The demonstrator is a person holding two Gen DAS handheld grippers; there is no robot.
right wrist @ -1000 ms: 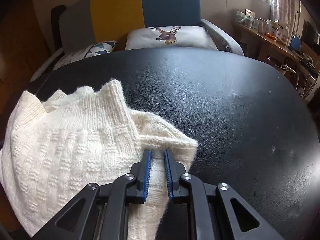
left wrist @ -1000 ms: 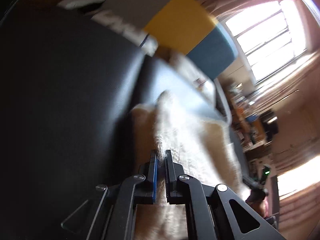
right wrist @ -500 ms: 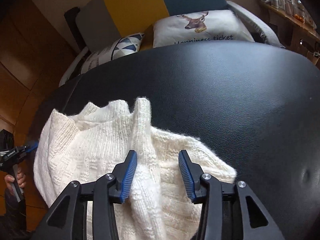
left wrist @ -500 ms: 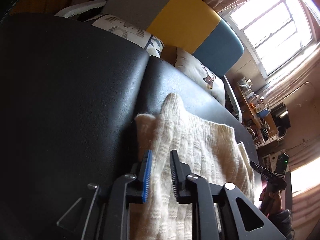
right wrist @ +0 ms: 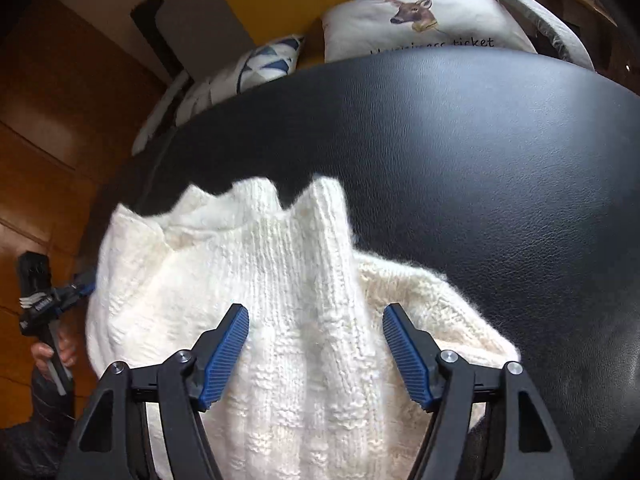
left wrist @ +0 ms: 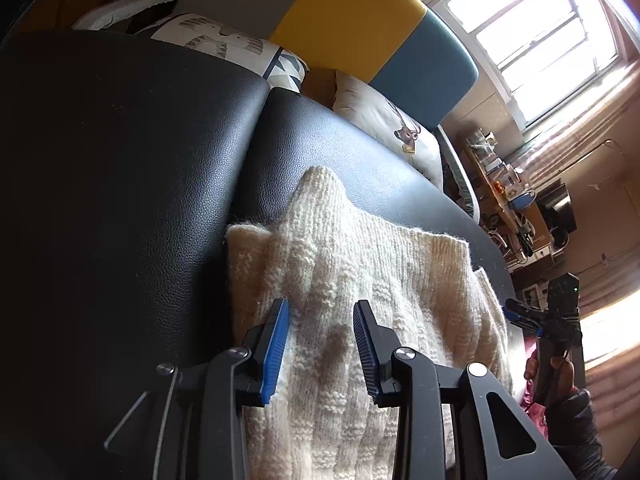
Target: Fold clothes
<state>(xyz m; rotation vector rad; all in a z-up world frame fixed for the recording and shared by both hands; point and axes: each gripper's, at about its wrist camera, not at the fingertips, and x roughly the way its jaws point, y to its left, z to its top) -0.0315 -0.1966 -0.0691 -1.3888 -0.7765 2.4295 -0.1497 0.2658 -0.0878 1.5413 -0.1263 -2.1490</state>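
1. Cream knitted sweater (left wrist: 360, 300) lying bunched on the black leather-look table (left wrist: 120, 200), one ribbed peak of knit poking up toward the far edge.
2. Left hand-held gripper (left wrist: 322, 316) over the sweater, pointing down at it; jaws opening, blue pads apart, a raised fold of knit between them; left pad brushing the wool, right pad clear of it.
3. No pinch visible there: fabric slack between the pads.
4. Right hand-held gripper (right wrist: 316, 316) also aimed down at the sweater (right wrist: 260, 300); jaws opening and spread wide, blue pads well off the ridge of ribbed knit between them.
5. Sweater near the front edge of the table (right wrist: 480, 160) in the right wrist view, two layers showing: a ribbed upper fold and a fuzzier lower layer sticking out to the right.
6. Far half of the table bare, glossy, catching window light.
7. In the left wrist view, the right hand-held gripper at the far right edge of the sweater, a hand (left wrist: 560, 376) gripping its handle.
8. In the right wrist view, the left hand-held gripper at the left edge, held by a hand (right wrist: 56, 352).
9. Beyond the table: a sofa (left wrist: 360, 12) with grey, yellow and blue back panels, a deer-print cushion (right wrist: 420, 16) and a triangle-print cushion (right wrist: 272, 56).
10. Bright window (left wrist: 540, 20) at the upper right of the left wrist view, a cluttered shelf below it.
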